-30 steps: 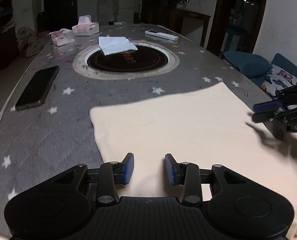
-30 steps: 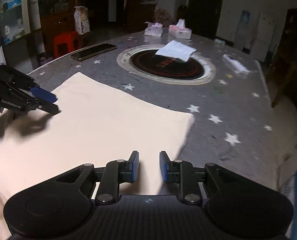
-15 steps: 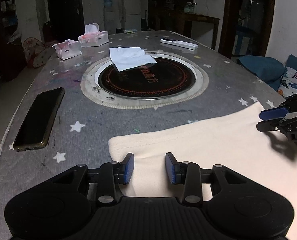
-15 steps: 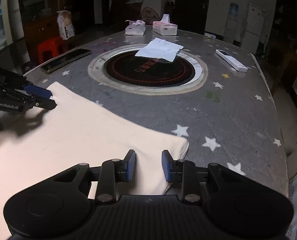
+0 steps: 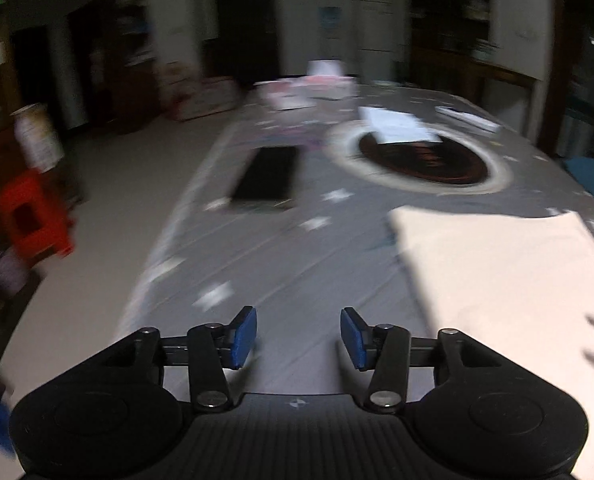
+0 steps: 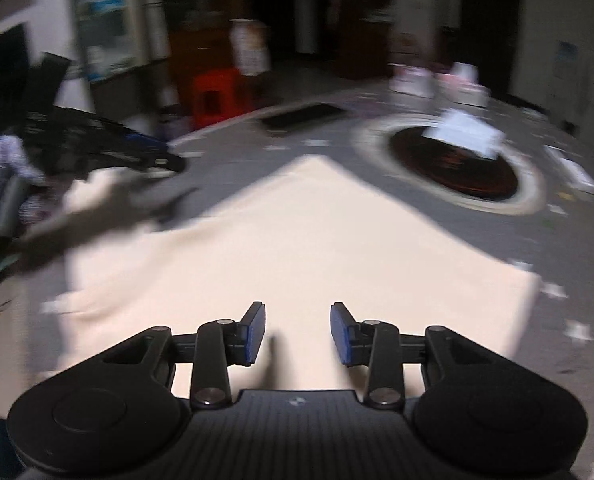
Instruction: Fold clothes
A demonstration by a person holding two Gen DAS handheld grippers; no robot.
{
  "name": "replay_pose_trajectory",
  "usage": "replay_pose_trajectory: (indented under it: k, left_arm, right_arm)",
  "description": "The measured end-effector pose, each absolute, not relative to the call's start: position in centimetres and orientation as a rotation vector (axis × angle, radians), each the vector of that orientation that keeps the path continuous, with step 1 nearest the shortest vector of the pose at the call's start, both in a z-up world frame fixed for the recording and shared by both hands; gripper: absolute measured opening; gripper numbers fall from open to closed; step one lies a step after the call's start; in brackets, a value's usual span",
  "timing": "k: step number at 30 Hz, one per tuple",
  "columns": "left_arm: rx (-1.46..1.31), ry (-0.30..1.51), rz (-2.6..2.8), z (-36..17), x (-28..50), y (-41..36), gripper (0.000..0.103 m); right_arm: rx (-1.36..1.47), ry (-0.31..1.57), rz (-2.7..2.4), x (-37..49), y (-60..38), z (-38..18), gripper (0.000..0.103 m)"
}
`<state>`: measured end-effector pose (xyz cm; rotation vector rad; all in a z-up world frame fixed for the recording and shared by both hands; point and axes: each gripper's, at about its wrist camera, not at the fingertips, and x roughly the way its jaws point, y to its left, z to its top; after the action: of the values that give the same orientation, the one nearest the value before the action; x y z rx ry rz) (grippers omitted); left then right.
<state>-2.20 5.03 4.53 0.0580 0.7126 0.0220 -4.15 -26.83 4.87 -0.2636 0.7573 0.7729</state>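
Where the two views overlap, they show one grey, star-printed counter [image 5: 281, 256] in a dim room, both pictures blurred.

Cloth: a cream garment [image 6: 297, 240], folded flat, lies at the near end of the counter; in the left wrist view it [image 5: 497, 272] sits off to the right of the claw.

Left claw [image 5: 297, 338]: blue pads apart and widening, nothing between them, bare counter beneath. In the right wrist view it [image 6: 153, 156] shows as a dark smear over the cloth's left edge; I cannot tell whether it touches.

Right claw [image 6: 297, 334]: pads apart and widening, over the cloth near its front edge, pinching nothing.

Round burner plate [image 5: 425, 160]: dark disc in a pale ring, set into the counter beyond the cloth.

White folded cloth or paper [image 5: 397, 126]: lying across the far rim of the burner plate.

Phone [image 5: 267, 178]: black, flat, left of the burner plate.

Tissue boxes [image 5: 309, 88]: pinkish, at the far end, too blurred to count.

Remote [image 5: 467, 118]: white, far right edge.

Red stool [image 5: 33, 220]: on the floor left of the counter.
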Motion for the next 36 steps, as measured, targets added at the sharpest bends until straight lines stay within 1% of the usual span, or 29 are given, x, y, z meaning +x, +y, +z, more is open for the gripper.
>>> replay_pose_trajectory:
  k: [4,10,13,14,21,23,24,25,26,27,30,36]
  left_arm:
    - [-0.010,0.709,0.171,4.4,-6.8,8.3,0.052]
    - [-0.136,0.698,0.300,4.3,-11.9,11.0,0.054]
    - [-0.159,0.714,0.315,3.6,-12.5,11.4,0.054]
    - [-0.168,0.720,0.323,3.4,-12.6,11.6,0.054]
    - [-0.222,0.725,0.358,2.3,-11.9,13.0,0.053]
    - [-0.228,0.712,0.365,2.3,-11.7,13.2,0.042]
    - [-0.226,0.703,0.365,2.3,-11.6,13.3,0.027]
    - [-0.235,0.700,0.357,2.3,-11.4,13.5,0.017]
    - [-0.244,0.696,0.348,2.4,-11.3,13.6,0.013]
    - [-0.252,0.692,0.341,2.5,-11.1,13.7,0.010]
    - [-0.241,0.649,0.329,4.0,-10.3,13.7,0.009]
    - [-0.180,0.500,0.212,9.9,-8.8,10.7,0.009]
  right_arm:
    - [-0.324,0.741,0.906,-7.3,-22.8,5.1,0.039]
    - [-0.426,0.730,0.995,-10.0,-17.9,3.7,0.039]
    - [-0.493,0.722,1.016,-11.0,-16.1,2.4,0.038]
    - [-0.507,0.693,1.016,-11.6,-15.8,2.2,0.038]
    - [-0.459,0.687,1.004,-12.2,-16.6,3.6,0.039]
    - [-0.448,0.680,0.990,-12.1,-17.0,4.0,0.039]
    - [-0.442,0.677,0.983,-12.1,-17.2,4.2,0.039]
    - [-0.435,0.676,0.973,-12.0,-17.4,4.3,0.039]
    - [-0.430,0.681,0.963,-11.9,-17.5,4.3,0.039]
    - [-0.425,0.687,0.954,-11.8,-17.6,4.3,0.039]
    - [-0.424,0.720,0.956,-12.0,-17.8,3.5,0.039]
    - [-0.412,0.729,0.968,-12.5,-17.6,2.7,0.039]
